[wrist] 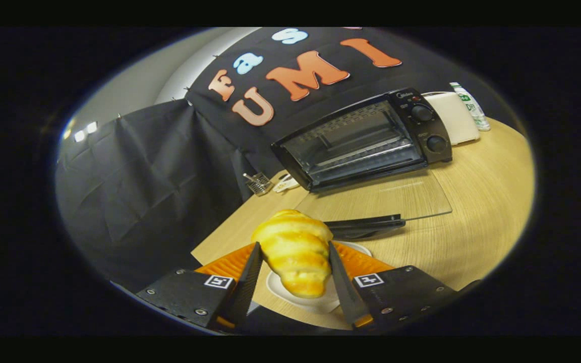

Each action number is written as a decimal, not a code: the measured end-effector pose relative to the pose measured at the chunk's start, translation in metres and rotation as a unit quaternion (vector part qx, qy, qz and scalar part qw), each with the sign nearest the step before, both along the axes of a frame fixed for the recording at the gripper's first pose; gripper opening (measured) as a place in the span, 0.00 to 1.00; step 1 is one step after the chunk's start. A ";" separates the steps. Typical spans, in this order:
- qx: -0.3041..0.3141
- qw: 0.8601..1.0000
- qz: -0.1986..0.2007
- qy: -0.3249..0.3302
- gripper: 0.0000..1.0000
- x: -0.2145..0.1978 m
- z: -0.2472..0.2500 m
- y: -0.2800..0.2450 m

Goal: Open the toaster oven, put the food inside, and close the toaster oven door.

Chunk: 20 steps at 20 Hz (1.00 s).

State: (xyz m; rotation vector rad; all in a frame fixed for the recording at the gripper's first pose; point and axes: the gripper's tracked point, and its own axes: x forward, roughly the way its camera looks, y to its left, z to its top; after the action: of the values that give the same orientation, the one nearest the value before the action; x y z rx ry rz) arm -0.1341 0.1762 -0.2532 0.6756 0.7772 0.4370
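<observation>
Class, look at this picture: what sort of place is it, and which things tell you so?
Probably a staged kitchen booth: a toaster oven with its door open on a wooden table, and gripper jaws shut on a bread roll.

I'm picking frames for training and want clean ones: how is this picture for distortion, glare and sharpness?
Gripper view: strong fisheye bending, the table edge curves; the toaster oven leans. Its open glass door reflects faintly, no harsh glare. The bread, pressed between the hand-held gripper fingers, is bright and fairly sharp.
</observation>
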 end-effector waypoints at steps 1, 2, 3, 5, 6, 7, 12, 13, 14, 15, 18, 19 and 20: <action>0.012 1.000 -0.008 0.000 0.72 0.007 0.002 0.000; 0.023 1.000 -0.019 -0.001 0.72 0.015 0.005 0.000; 0.032 0.999 -0.027 -0.003 0.72 0.024 0.008 -0.001; 0.040 0.998 -0.050 -0.007 0.72 0.043 0.011 -0.005; 0.043 0.997 -0.065 -0.006 0.72 0.053 0.011 -0.006; 0.046 0.996 -0.075 -0.006 0.72 0.063 0.010 -0.009; 0.080 0.988 -0.132 0.012 0.72 0.112 0.005 -0.012; 0.079 0.987 -0.141 0.016 0.72 0.121 0.001 -0.015; 0.080 0.985 -0.153 0.023 0.72 0.130 -0.003 -0.017; 0.080 0.983 -0.164 0.027 0.72 0.139 -0.008 -0.021; 0.069 0.979 -0.189 0.030 0.72 0.165 -0.014 -0.028; 0.056 0.979 -0.191 0.032 0.72 0.175 -0.018 -0.030; 0.045 0.979 -0.194 0.032 0.72 0.183 -0.021 -0.032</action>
State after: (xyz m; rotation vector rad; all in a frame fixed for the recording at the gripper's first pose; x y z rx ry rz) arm 0.0488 0.1438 -0.2740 0.9071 0.6685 0.0944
